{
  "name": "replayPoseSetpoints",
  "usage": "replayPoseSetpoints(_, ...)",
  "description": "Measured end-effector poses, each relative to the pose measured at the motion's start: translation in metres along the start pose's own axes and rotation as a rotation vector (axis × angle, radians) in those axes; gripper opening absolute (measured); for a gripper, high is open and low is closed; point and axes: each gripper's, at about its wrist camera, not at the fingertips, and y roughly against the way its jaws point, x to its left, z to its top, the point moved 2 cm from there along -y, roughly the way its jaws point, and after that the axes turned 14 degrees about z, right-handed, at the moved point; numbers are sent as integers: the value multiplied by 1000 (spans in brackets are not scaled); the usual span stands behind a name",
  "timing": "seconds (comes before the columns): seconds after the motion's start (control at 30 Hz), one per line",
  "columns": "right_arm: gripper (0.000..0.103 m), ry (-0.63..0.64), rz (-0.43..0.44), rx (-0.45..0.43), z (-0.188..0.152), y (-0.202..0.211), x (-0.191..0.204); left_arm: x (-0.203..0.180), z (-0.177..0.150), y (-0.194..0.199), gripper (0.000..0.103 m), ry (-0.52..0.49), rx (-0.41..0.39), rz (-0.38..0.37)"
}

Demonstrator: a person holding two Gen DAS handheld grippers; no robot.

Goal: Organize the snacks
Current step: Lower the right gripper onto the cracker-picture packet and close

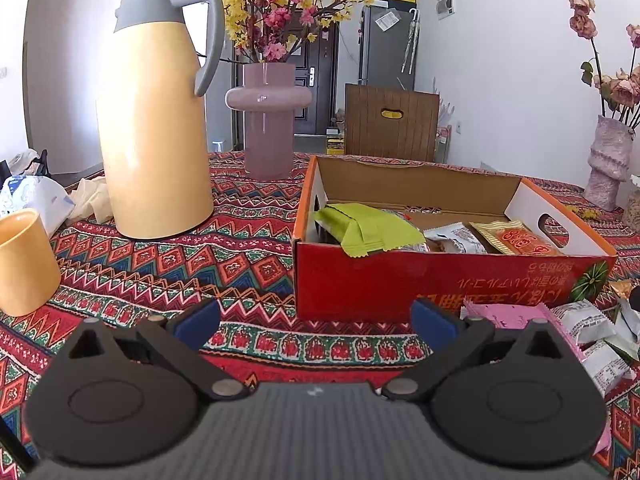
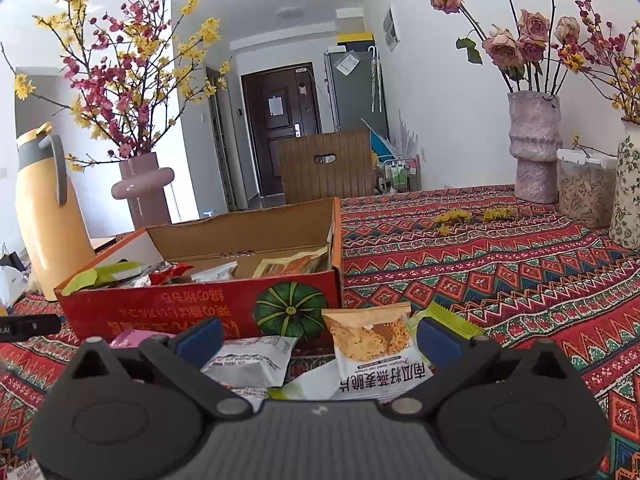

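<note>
The right gripper [image 2: 318, 338] has its jaws wide and holds nothing; between its blue pads [image 2: 438, 338] lie an orange oat packet [image 2: 372, 344] and a grey-white packet [image 2: 252, 360], overlapping on the cloth [image 2: 500, 280] just in front of the red box [image 2: 200, 308]. With both packets in the gap, closing here could pinch the two at once or catch only a crimped edge, and a thin foil pack held by its edge would likely slip or swing out on the way up. A green wrapper [image 2: 444, 314] peeks out beside the right pad and could be dragged along. The box wall stands close behind the pile, so a low lift may knock the packet against the wall or push the light box across the cloth, which could also ruck under the fingers. The left gripper [image 1: 316, 322] also has its jaws wide and holds nothing, hovering over bare cloth near the box's front left corner; a pink packet [image 1: 508, 316] and white packets [image 1: 584, 320] lie to its right. The box already holds a green pack [image 1: 368, 228], which overhangs the front wall, and an orange pack [image 1: 516, 238]; a drop onto the overhanging one could tip it out. Further left stand the thermos [image 1: 154, 128] and cup [image 1: 24, 260], with a vase [image 1: 266, 120] behind, any of which a wide swing by the left arm might strike.
</note>
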Motion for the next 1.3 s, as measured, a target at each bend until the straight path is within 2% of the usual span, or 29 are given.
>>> replayPoseSetpoints(0.33, 103, -2, -15, 32, -3, -10, 0, 2, -1, 2, 103, 18, -5, -10)
replayPoseSetpoints(0.53, 103, 11, -3, 8, -1, -3, 3, 3, -1, 0, 103, 26, 2, -8)
replayPoseSetpoints(0.6, 103, 12, 10, 19, 0, -3, 3, 4, 0, 0, 103, 30, 4, -8)
replayPoseSetpoints(0.77, 103, 30, -31, 49, 4, -2, -3, 5, -1, -2, 103, 35, 16, -12)
replayPoseSetpoints(0.9, 102, 42, -70, 116, 9, -9, -13, 6, -1, -3, 103, 43, 24, -14)
replayPoseSetpoints(0.97, 98, 48, -93, 140, 10, -15, -18, 7, -1, -3, 103, 47, 25, -13)
replayPoseSetpoints(1.03, 86, 33, -86, 155, 9, -20, -22, 7, -1, -3, 103, 47, 27, -14)
replayPoseSetpoints(1.1, 79, 11, -66, 169, 7, -24, -24, 6, -1, -4, 103, 45, 32, -12)
replayPoseSetpoints(1.17, 64, 4, -58, 180, 3, -27, -25, 6, -1, -5, 103, 45, 37, -11)
replayPoseSetpoints(1.2, 51, 5, -56, 183, 2, -27, -25, 6, -1, -5, 103, 46, 38, -10)
replayPoseSetpoints(1.23, 46, 6, -54, 181, 2, -27, -24, 6, -1, -5, 103, 46, 39, -9)
replayPoseSetpoints(1.3, 46, 4, -47, 170, 3, -24, -24, 6, -1, -6, 103, 46, 39, -9)
